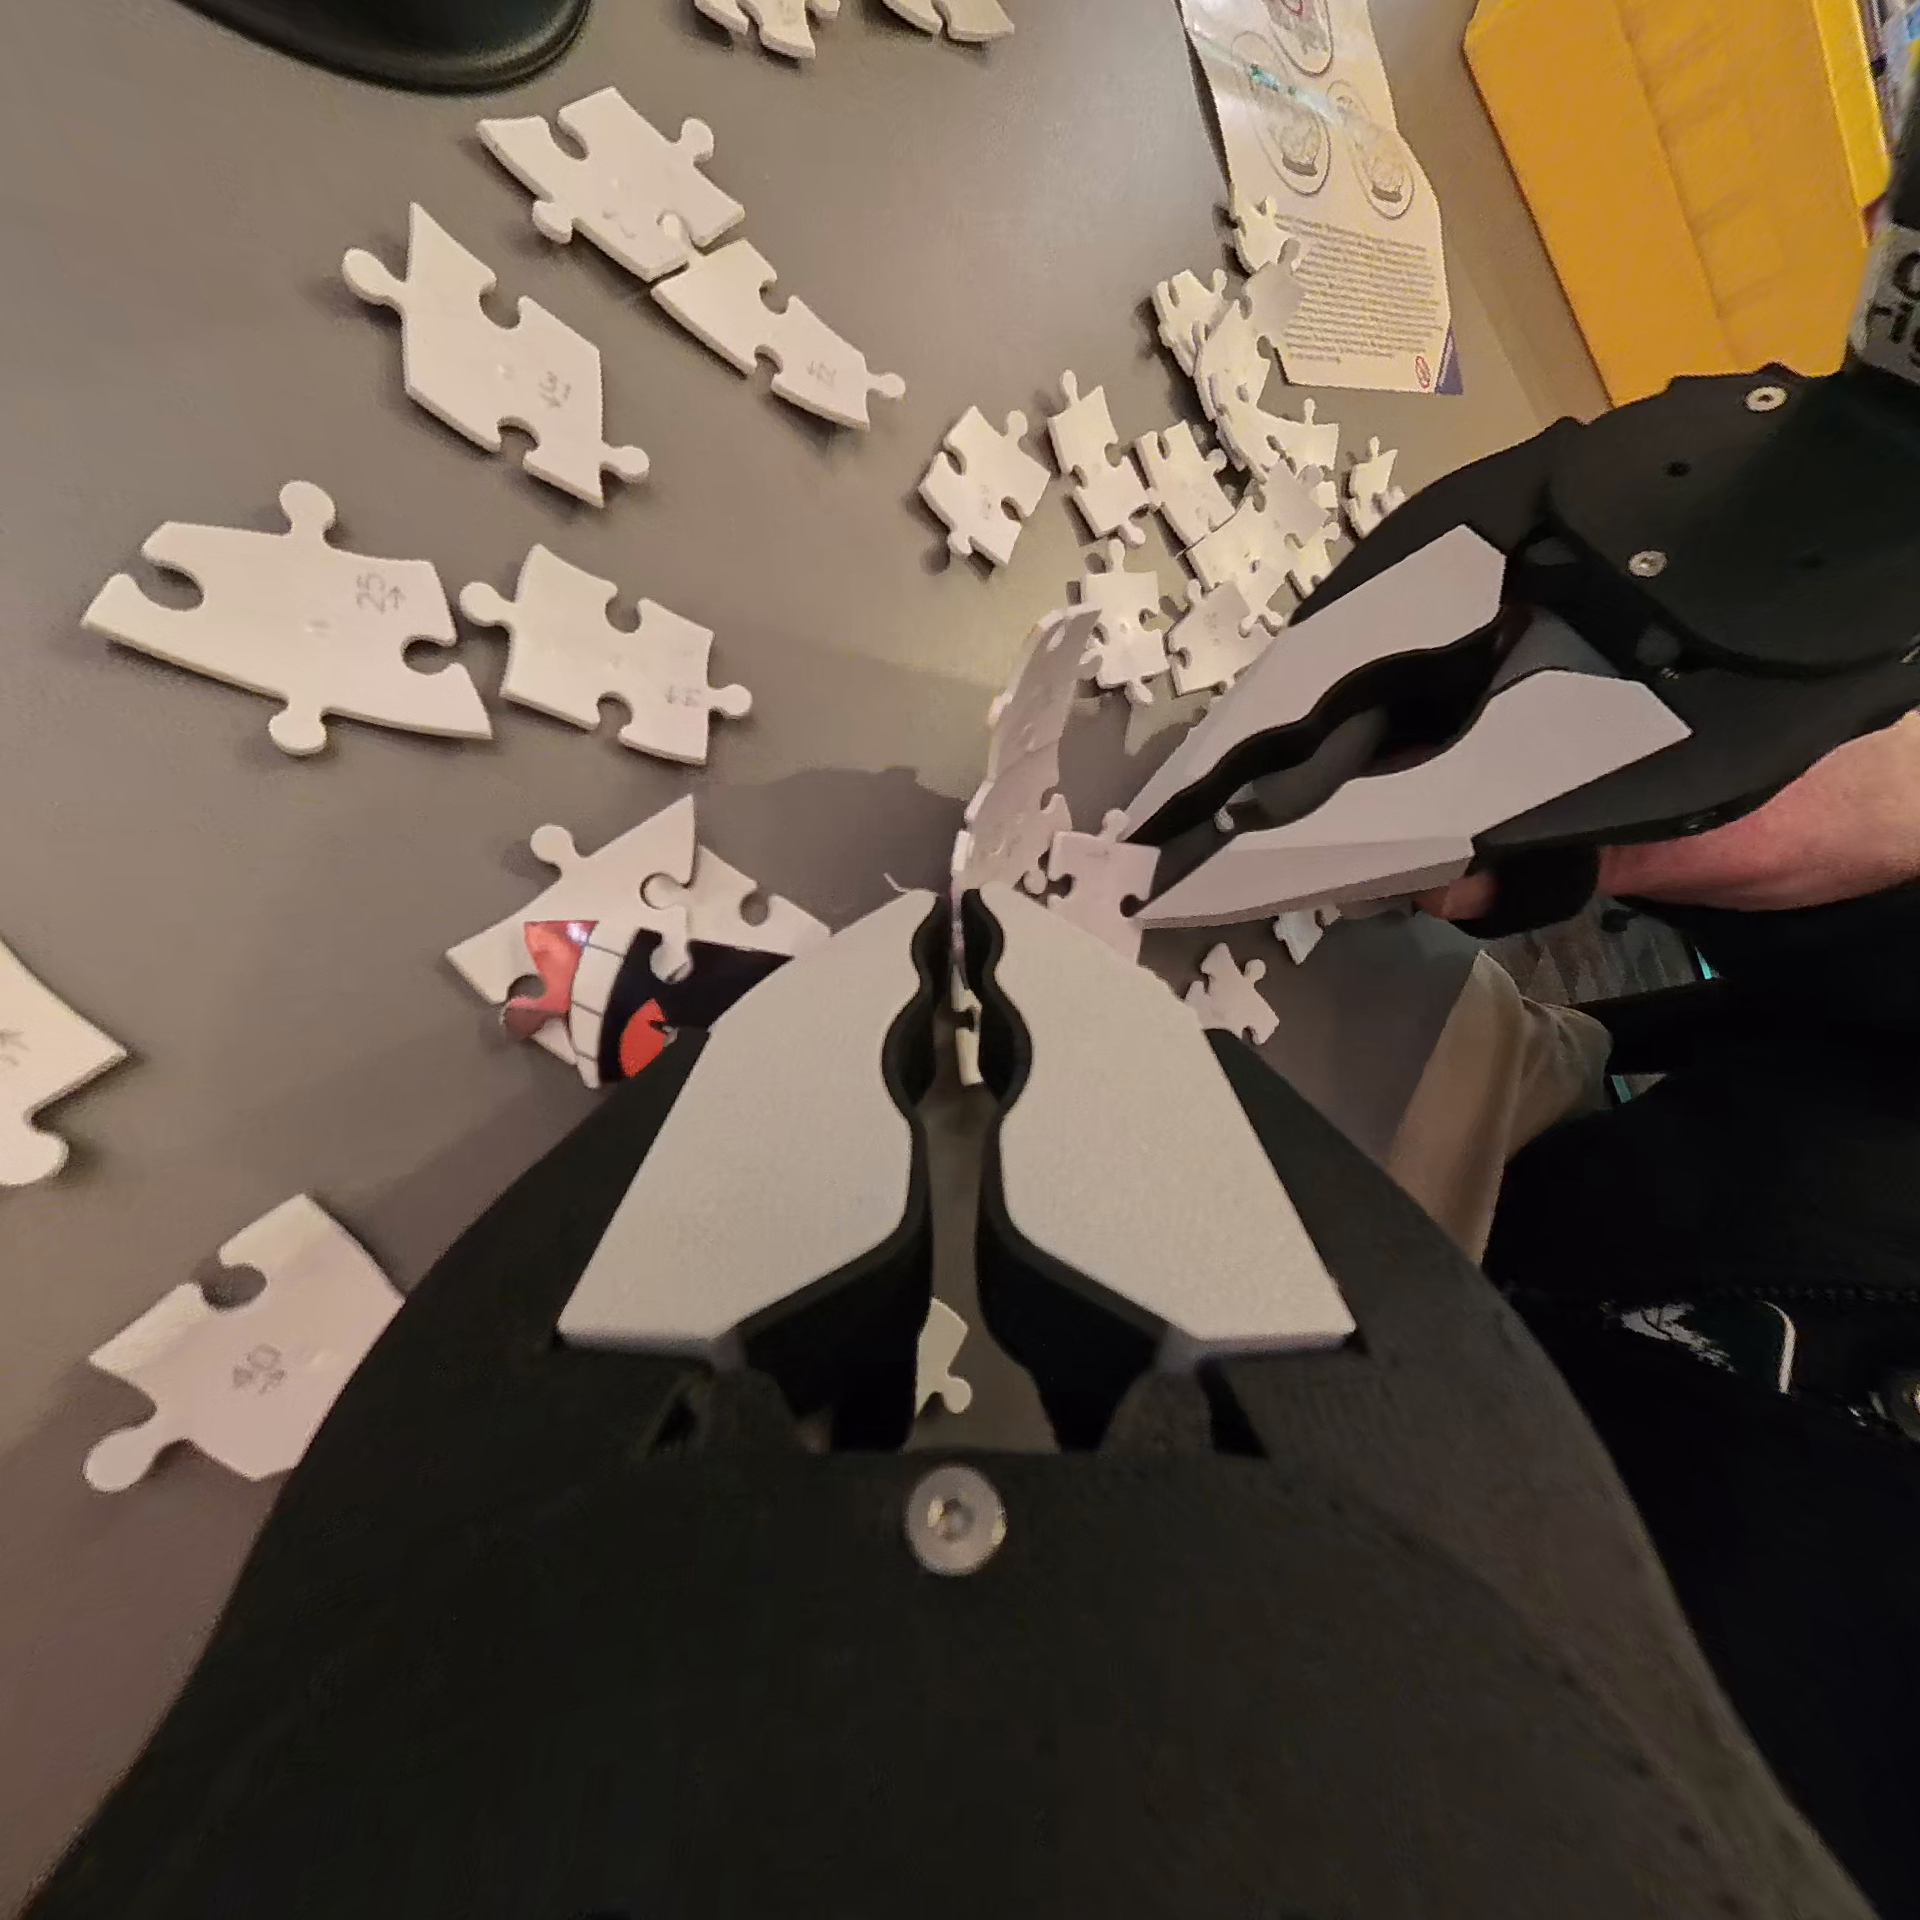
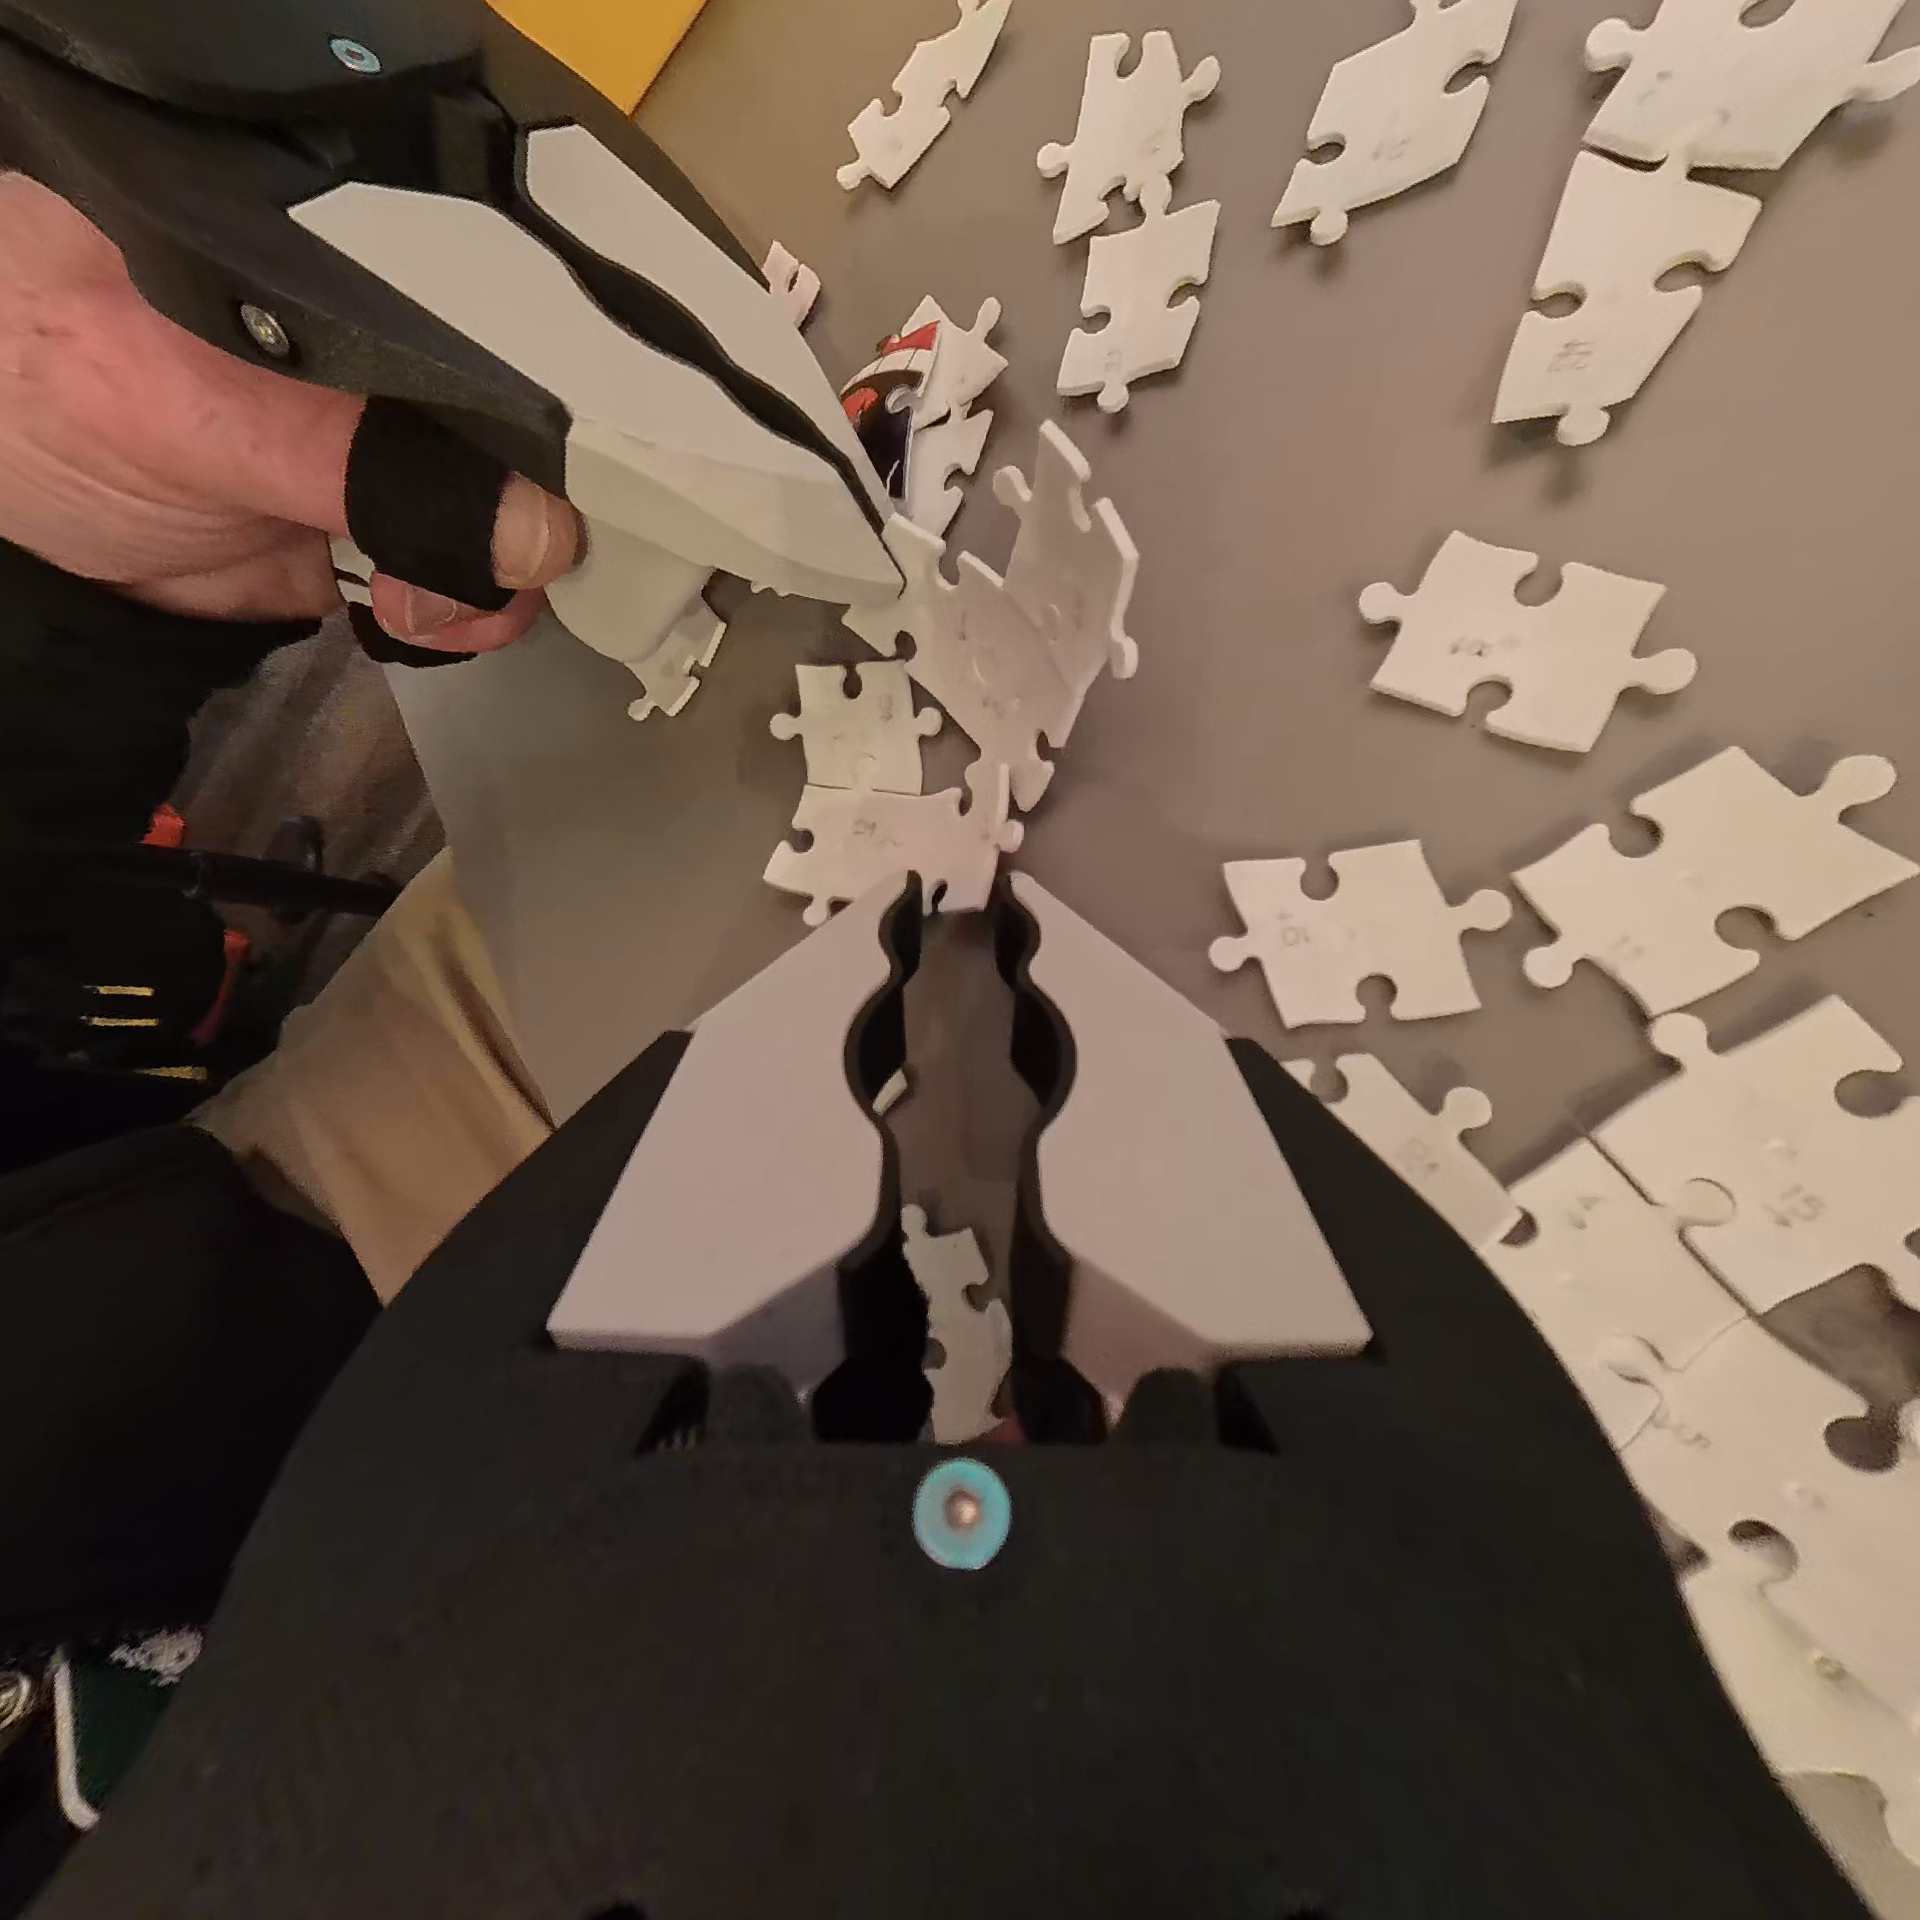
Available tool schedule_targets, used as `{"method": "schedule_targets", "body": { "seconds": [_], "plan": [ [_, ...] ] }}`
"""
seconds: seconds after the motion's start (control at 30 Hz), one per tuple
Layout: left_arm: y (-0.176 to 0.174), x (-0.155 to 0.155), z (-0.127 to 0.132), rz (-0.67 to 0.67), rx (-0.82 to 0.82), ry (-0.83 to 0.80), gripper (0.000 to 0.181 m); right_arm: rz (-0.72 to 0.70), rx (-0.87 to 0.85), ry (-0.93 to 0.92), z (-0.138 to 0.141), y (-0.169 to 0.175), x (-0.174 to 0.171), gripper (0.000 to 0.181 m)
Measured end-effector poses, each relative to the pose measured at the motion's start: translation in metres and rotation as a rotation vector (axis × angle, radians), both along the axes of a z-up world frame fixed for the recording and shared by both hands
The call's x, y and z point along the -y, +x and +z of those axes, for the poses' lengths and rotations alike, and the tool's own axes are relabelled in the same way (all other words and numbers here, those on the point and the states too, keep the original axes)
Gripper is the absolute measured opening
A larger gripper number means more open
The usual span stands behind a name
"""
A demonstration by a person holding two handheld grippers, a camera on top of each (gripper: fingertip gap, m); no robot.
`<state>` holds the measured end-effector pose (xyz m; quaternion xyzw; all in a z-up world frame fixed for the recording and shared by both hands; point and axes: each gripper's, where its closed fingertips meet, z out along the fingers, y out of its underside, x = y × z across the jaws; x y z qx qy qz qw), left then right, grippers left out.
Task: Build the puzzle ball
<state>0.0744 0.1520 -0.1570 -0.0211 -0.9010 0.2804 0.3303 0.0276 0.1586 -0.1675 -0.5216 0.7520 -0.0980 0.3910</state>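
A curved strip of joined white puzzle pieces (image 1: pixel 1023 727) is held above the grey table (image 1: pixel 156 343). My left gripper (image 1: pixel 956 906) is shut on one end of it, seen edge-on between the tips. My right gripper (image 1: pixel 1143 896) comes in from the right and is shut on a white piece (image 1: pixel 1096 871) at the strip's lower end. In the right wrist view my right gripper (image 2: pixel 961 888) pinches that end piece (image 2: pixel 894 836), and my left gripper (image 2: pixel 896 574) clamps the strip (image 2: pixel 1013 634) at its far end.
Several loose white pieces (image 1: pixel 301 623) lie back-up across the table, with a heap of small ones (image 1: pixel 1195 520). A printed-side-up group (image 1: pixel 634 997) lies near my left fingers. An instruction sheet (image 1: pixel 1340 208), a yellow box (image 1: pixel 1683 166) and a dark object (image 1: pixel 416 31) sit at the far side. Spacing between my two grippers at the tips: around 6 cm.
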Motion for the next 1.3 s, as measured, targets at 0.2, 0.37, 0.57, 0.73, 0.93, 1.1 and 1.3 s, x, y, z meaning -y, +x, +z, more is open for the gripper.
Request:
{"method": "schedule_targets", "body": {
  "seconds": [0.2, 0.37, 0.57, 0.73, 0.93, 1.1, 1.3],
  "plan": [
    [0.000, -0.001, 0.000, 0.023, 0.000, -0.005, 0.002, 0.032, -0.018, -0.049, 0.000, -0.004, -0.006, 0.013],
    [0.001, 0.002, 0.002, 0.046, -0.006, -0.017, 0.002, 0.043, -0.021, -0.057, -0.001, -0.004, -0.009, 0.012],
    [-0.003, 0.002, 0.003, 0.039, -0.027, -0.019, 0.002, 0.049, -0.013, -0.039, 0.000, -0.003, -0.013, 0.015],
    [-0.002, 0.002, 0.005, 0.038, -0.036, -0.025, 0.002, 0.042, 0.002, -0.042, 0.005, -0.005, -0.008, 0.020],
    [0.002, 0.004, 0.008, 0.041, -0.043, -0.033, 0.002, 0.053, -0.005, -0.030, 0.003, -0.005, -0.008, 0.019],
    [0.003, 0.004, 0.009, 0.039, -0.040, -0.036, 0.002, 0.064, -0.004, -0.009, -0.001, -0.001, -0.011, 0.007],
    [0.002, 0.005, 0.009, 0.030, -0.038, -0.036, 0.002, 0.066, 0.019, 0.035, 0.003, 0.000, -0.011, 0.003]
  ]
}}
